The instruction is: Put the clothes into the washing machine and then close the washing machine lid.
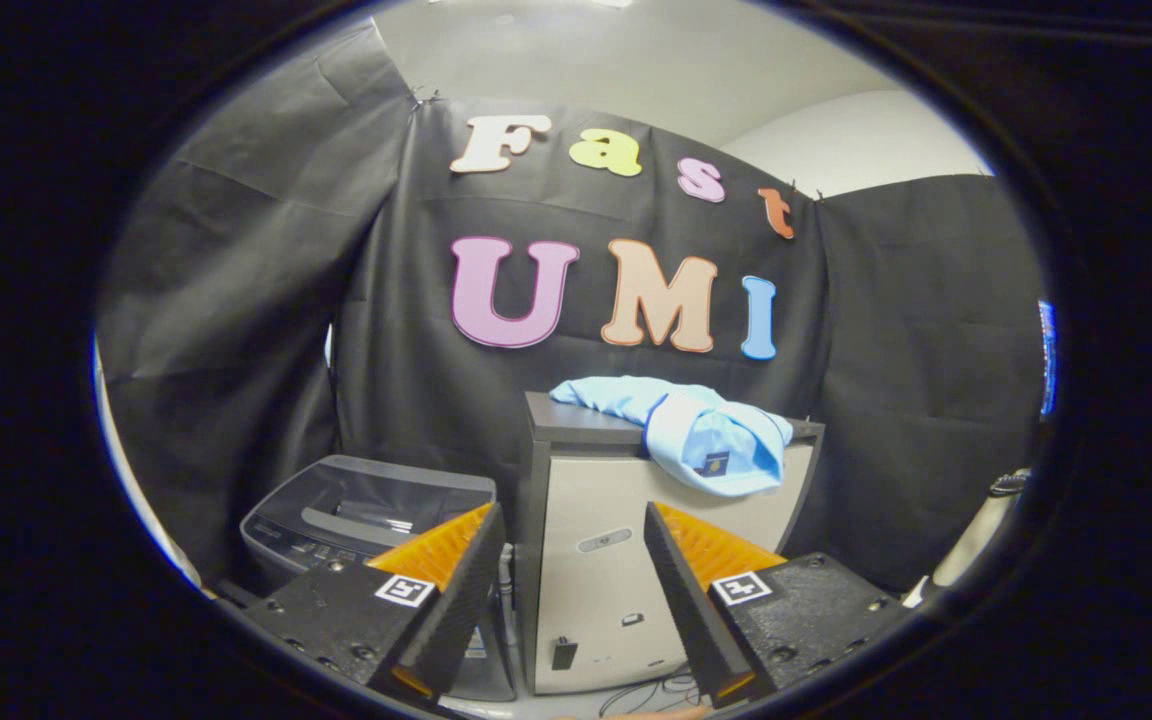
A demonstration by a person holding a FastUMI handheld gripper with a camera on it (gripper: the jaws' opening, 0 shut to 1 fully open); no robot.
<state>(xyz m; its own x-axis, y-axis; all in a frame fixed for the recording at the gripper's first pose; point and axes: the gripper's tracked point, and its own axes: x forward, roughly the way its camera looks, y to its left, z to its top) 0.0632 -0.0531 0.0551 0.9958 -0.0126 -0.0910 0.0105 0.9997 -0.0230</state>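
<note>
Gripper (568, 590): jaws released, fingers spread wide apart, nothing held between them. Raised well short of both appliances and aimed at the booth's black cloth wall (236, 300).

Cabinet (616, 560): pale-fronted, dark-topped unit standing straight ahead, seen through the gap between the fingers. Small oval handle or badge on the front panel, two small dark fittings lower down. Door state not determinable from this view.

Clothes (696, 430): one light blue garment, bunched, lying on top of the cabinet. One end stretched along the dark top surface; the other end draped over the front edge and hanging down against the upper part of the pale front. Small dark patch with a yellow mark on the hanging part. Located beyond the fingers, above and slightly to the right of the gap, not in contact with either finger.

Washing machine (356, 520): grey top-loader standing on the floor just beside the cabinet, lower than it, partly hidden behind the left finger. Control strip along the near edge. Translucent lid (386, 495) appears to lie flat over the tub; contents of the tub not discernible through it.

Cables (646, 695) on the floor at the base of the cabinet, between the fingers.
</note>
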